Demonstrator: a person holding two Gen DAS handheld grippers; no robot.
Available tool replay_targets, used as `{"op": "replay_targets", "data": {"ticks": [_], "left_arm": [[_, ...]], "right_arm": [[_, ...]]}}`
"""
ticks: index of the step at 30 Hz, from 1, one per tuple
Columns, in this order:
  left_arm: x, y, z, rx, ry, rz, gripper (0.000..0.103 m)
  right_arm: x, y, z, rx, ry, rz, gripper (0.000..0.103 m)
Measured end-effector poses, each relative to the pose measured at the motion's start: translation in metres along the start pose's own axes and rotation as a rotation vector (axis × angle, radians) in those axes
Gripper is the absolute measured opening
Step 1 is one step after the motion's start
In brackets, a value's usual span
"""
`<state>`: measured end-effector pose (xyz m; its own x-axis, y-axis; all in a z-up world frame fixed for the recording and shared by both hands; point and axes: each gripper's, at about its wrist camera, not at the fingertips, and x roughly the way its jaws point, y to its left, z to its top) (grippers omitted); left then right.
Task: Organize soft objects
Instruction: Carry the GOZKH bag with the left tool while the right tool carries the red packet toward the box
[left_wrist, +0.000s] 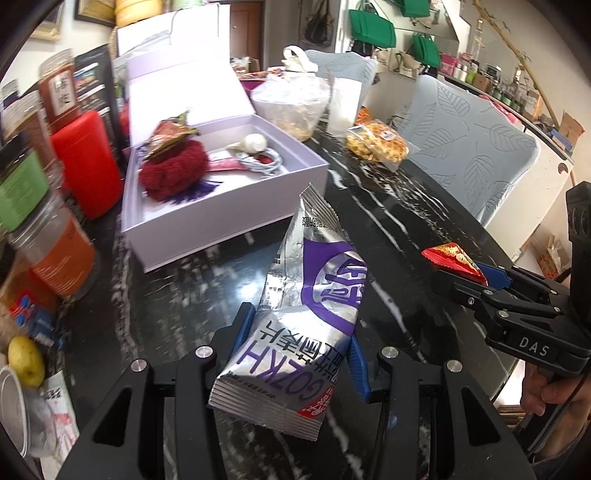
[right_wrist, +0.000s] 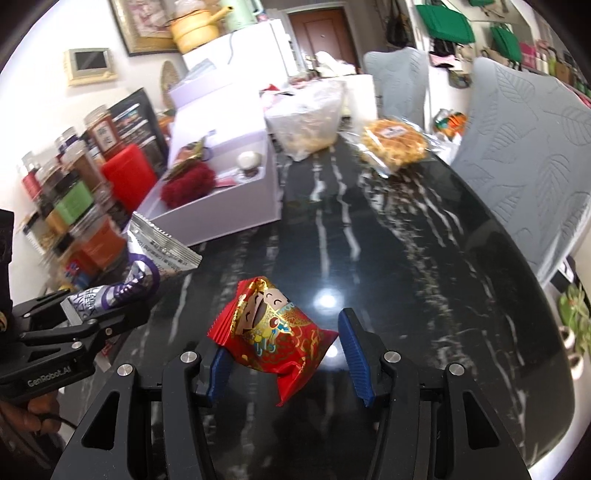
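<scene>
Above the near table (left_wrist: 388, 236), my left gripper (left_wrist: 299, 350) clamps the silver packet (left_wrist: 306, 314). My right gripper (right_wrist: 288, 347) sits wide around the red packet (right_wrist: 275, 332), right pad apart from it. The open box (left_wrist: 229, 206) lies far left.

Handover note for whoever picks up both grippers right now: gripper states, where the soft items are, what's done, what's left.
Left gripper: shut on the silver-and-purple snack packet, held above the black marble table.
Right gripper: fingers wide around the red-and-gold snack packet; the right finger stands clear of it, so no firm grip shows.
White box: open, already holding a red knitted pouch, a small white ball and a coiled white cable.
A waffle bag and a clear plastic bag lie on the table beyond the box.
Left, probably: both packets into the box.
</scene>
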<state>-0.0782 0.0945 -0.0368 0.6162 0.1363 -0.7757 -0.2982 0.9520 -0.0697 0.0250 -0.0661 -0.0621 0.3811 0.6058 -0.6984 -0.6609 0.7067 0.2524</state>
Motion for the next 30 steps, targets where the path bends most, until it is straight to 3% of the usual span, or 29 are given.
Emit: {"op": "replay_targets", "data": {"ticks": [18, 30], "left_arm": [[-0.039, 0.051, -0.016, -0.103, -0.052, 0.073, 0.046], [-0.051, 0.076, -0.003, -0.132, -0.109, 0.117, 0.046]], "right_arm": [[-0.007, 0.071, -0.012, -0.092, -0.019, 0.144, 0.053], [-0.005, 0.105, 0.010, -0.164, -0.035, 0.193, 0.053]]}}
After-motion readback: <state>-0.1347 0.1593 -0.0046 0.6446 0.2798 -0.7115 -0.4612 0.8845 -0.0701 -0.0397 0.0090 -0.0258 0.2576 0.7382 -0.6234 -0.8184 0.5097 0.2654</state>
